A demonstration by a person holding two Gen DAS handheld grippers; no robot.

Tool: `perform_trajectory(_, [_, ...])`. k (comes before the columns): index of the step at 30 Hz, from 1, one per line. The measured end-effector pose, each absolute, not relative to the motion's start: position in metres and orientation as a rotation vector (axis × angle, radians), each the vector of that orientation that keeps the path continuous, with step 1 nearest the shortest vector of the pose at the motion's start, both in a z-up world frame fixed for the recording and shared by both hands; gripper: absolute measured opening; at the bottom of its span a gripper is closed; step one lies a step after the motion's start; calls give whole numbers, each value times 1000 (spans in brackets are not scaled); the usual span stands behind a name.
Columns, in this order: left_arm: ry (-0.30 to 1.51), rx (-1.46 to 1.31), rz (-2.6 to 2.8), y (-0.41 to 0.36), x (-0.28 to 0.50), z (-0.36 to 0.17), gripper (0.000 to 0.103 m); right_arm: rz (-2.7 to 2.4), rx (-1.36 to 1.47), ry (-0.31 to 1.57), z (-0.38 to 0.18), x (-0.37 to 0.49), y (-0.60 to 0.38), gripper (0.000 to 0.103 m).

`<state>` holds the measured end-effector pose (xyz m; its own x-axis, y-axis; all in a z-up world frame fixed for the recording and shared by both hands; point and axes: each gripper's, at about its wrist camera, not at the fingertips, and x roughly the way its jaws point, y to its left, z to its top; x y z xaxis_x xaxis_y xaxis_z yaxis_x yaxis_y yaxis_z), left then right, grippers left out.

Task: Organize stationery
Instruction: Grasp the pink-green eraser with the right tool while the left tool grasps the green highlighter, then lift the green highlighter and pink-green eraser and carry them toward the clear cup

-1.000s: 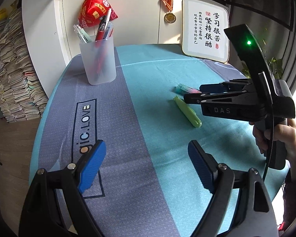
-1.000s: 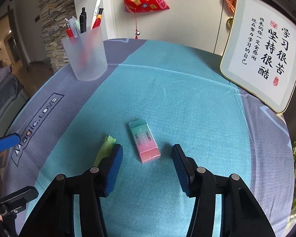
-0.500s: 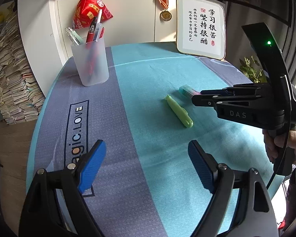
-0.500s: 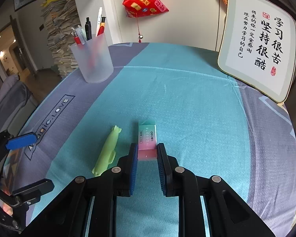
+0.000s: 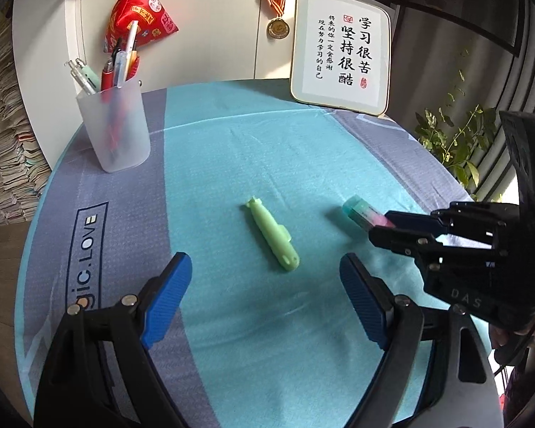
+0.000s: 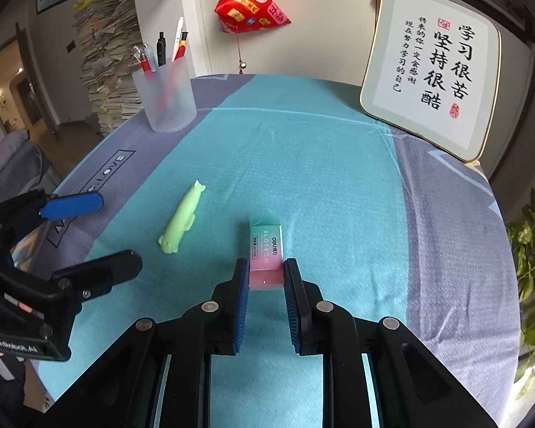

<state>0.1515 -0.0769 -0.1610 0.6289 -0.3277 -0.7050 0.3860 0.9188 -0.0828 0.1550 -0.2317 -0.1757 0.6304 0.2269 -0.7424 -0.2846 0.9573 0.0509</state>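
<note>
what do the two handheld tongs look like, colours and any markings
Both tongs, left and right, are black plastic frames with silver screws and ribbed blue pads. The right body carries "DAS" lettering, the left a "GenRobot.AI" label. A thin black cable hangs beside the right one.

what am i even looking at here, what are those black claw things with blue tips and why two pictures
Those are two hand-held grippers, one in each of a person's hands, each carrying a wide-angle camera that looks along its two fingers. So each picture is one gripper's own view of the same table.

The left gripper is open and holds nothing. The right gripper is shut on the pink end of an eraser; you can see it from the side in the left view too.

On the blue tablecloth lies a green pen, between the two grippers. Further back stands a frosted cup full of pens, and a framed sign leans at the far edge.
</note>
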Motion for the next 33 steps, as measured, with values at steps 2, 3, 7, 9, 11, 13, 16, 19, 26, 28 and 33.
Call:
perform_trajectory(2, [779,79,-403,-85,155,-164,84,291,-54,847,-178,152,-239,21])
perform_trajectory(3, [784,89,-389,-89,158,-167,84,286,-46,849,-179,151,-242,21])
perform_trajectory(7, [880,106,-372,-101,175,-184,80,286,0,845,-183,146,-255,21])
perform_trajectory(9, [865,101,-378,-101,177,-182,69,287,20,840,-183,145,-261,21])
perform_trajectory(11, [864,155,-338,-107,179,-184,63,288,41,837,-183,145,-265,21])
perform_trajectory(13, [852,158,-335,-110,177,-183,46,291,55,837,-184,145,-268,21])
perform_trajectory(16, [849,129,-324,-107,178,-181,16,296,64,834,-184,144,-270,21])
perform_trajectory(19, [848,130,-329,-108,177,-180,16,300,69,832,-183,142,-271,21])
perform_trajectory(26, [843,150,-348,-113,172,-180,15,301,87,830,-184,140,-274,21])
perform_trajectory(28, [845,142,-358,-113,171,-180,15,299,84,829,-183,139,-274,21])
perform_trajectory(33, [835,143,-359,-112,167,-177,15,297,79,825,-181,136,-273,21])
